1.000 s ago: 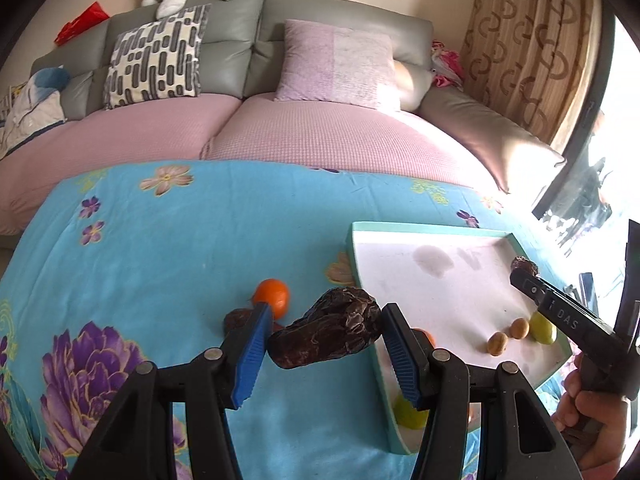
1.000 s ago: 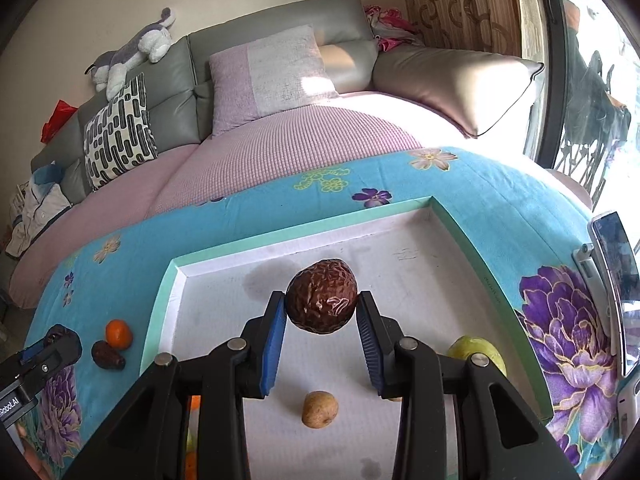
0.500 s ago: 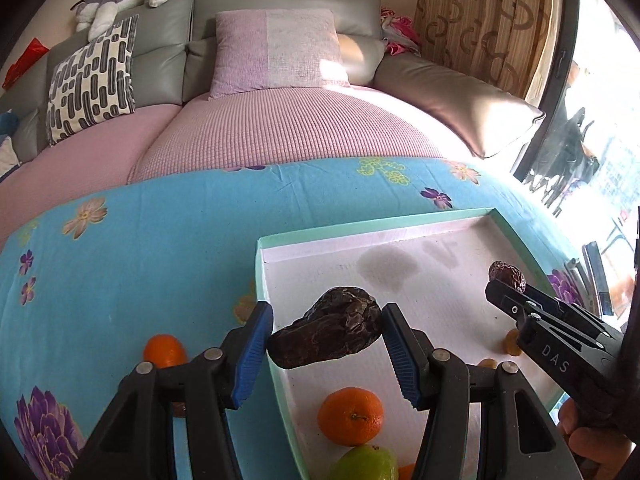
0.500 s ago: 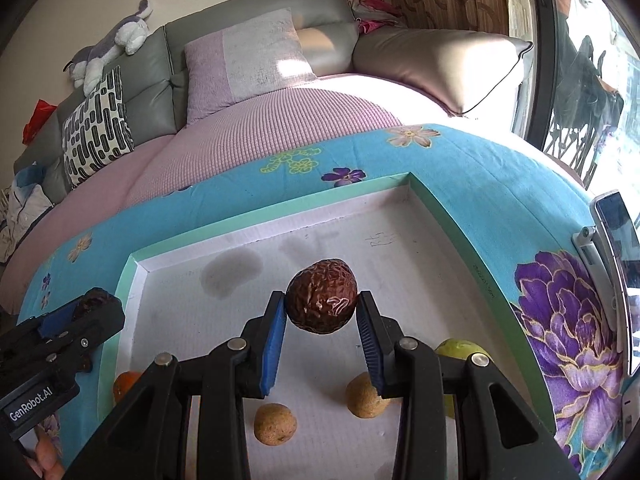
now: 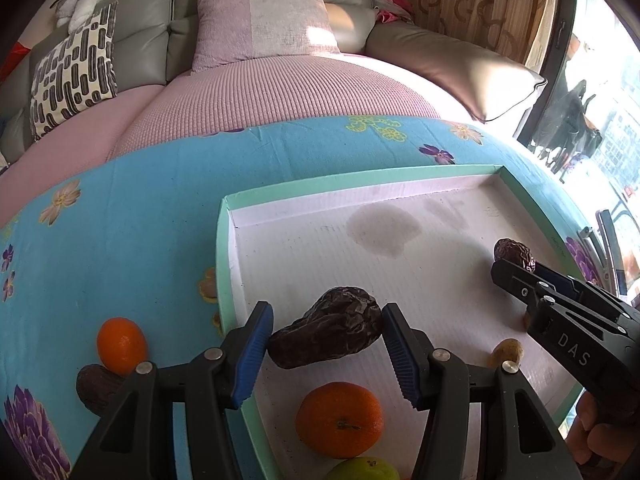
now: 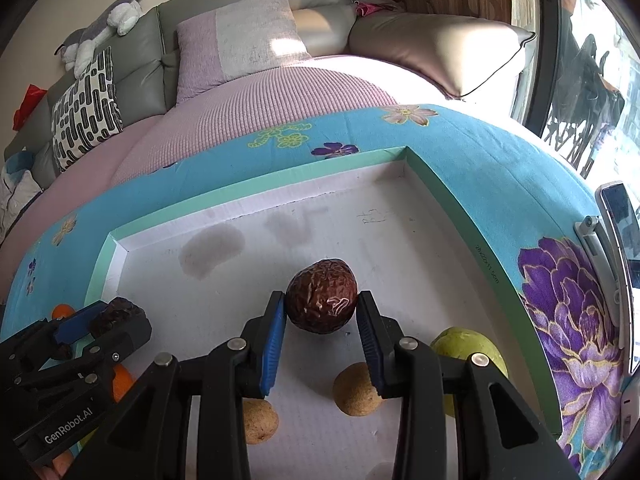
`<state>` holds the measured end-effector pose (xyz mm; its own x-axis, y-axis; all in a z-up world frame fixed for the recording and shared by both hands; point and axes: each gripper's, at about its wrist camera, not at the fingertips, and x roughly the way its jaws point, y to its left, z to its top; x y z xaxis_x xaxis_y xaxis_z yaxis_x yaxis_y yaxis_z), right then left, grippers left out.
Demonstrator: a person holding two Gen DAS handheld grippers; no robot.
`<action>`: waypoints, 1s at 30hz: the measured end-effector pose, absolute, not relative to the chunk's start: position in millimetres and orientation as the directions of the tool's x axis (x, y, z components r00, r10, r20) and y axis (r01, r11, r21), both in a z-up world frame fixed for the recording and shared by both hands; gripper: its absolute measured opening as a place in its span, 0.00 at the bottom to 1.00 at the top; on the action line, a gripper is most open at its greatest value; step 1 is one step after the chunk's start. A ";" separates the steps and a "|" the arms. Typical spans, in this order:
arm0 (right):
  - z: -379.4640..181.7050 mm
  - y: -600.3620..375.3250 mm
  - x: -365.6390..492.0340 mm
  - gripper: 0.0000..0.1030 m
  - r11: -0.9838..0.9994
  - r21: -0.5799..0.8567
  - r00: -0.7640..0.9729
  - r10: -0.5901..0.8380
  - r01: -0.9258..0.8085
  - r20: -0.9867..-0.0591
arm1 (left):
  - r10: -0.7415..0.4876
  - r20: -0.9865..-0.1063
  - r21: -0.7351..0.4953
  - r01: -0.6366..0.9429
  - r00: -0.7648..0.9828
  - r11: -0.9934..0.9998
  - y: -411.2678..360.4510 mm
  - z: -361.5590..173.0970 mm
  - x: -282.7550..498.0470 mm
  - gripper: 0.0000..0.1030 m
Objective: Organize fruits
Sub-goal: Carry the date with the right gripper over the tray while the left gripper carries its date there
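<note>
My left gripper (image 5: pixel 326 340) is shut on a long, wrinkled dark date (image 5: pixel 326 334), held above the near-left part of the white tray (image 5: pixel 360 190) with the green rim. My right gripper (image 6: pixel 321 320) is shut on a rounder brown date (image 6: pixel 322 302) over the tray's middle (image 6: pixel 256 186). In the tray lie an orange (image 5: pixel 339 420), a green fruit (image 6: pixel 468 346) and small tan round fruits (image 6: pixel 356 390). Outside the tray, on the blue flowered cloth, sit another orange (image 5: pixel 121 345) and a dark date (image 5: pixel 96 388). Each gripper shows in the other's view: the right gripper (image 5: pixel 512 264), the left gripper (image 6: pixel 104 320).
The table wears a blue floral cloth (image 5: pixel 140 220). Behind it runs a pink and grey sofa (image 5: pixel 260 92) with cushions. A phone on a stand (image 6: pixel 618 240) sits at the table's right edge. A hand (image 5: pixel 596 432) holds the right gripper.
My left gripper has carried its date rightward from the cloth to above the tray. My right gripper has moved forward and lower over the tray, still holding its date.
</note>
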<state>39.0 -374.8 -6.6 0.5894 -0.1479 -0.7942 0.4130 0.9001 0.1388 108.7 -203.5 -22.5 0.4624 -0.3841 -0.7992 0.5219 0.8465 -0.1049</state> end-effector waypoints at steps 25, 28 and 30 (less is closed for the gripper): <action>-9.1 -369.4 42.5 0.37 0.911 0.071 0.556 -0.185 0.406 -0.810 | -0.362 -0.816 -0.080 0.532 0.451 0.843 -205.5 -21.8 106.2 0.58; -9.0 -368.2 42.6 0.37 0.911 0.063 0.555 -0.192 0.407 -0.810 | -0.359 -0.816 -0.074 0.536 0.452 0.841 -205.5 -20.0 105.1 0.59; -7.4 -367.3 42.2 0.37 0.912 0.060 0.557 -0.195 0.406 -0.807 | -0.357 -0.814 -0.068 0.536 0.458 0.842 -204.3 -17.9 104.6 0.59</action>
